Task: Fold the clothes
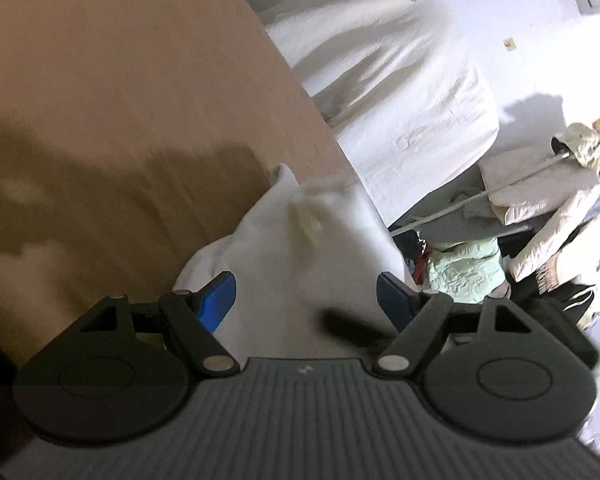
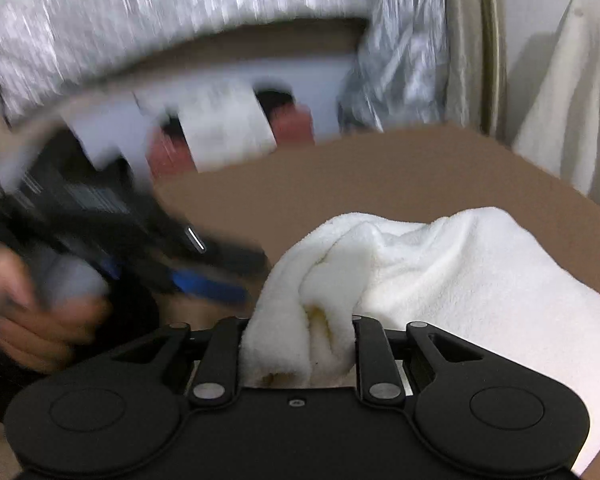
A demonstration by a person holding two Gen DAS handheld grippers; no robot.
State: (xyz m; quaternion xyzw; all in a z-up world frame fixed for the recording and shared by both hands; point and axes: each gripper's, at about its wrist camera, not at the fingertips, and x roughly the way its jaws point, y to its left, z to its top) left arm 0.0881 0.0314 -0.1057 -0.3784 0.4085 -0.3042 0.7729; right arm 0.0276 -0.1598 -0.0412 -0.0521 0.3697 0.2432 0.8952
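Observation:
A white fluffy towel (image 2: 440,272) lies crumpled on a brown sheet (image 2: 380,176). In the right wrist view a bunched fold of it fills the narrow gap of my right gripper (image 2: 300,344), which is shut on it; the cloth hides the fingertips. My left gripper (image 1: 305,300) stands open, and its blue pads (image 1: 216,300) straddle the towel (image 1: 300,240) without pressing on it. Seen from the right wrist, the left gripper (image 2: 236,276) is blurred, just left of the towel, with a hand (image 2: 32,312) holding it.
The brown sheet (image 1: 120,100) ends at an edge on the right. Beyond it stand a white draped bulk (image 1: 400,92) and a pile of clothes (image 1: 540,208). Behind the sheet are a silvery quilted cover (image 2: 180,20) and white and red things (image 2: 228,124).

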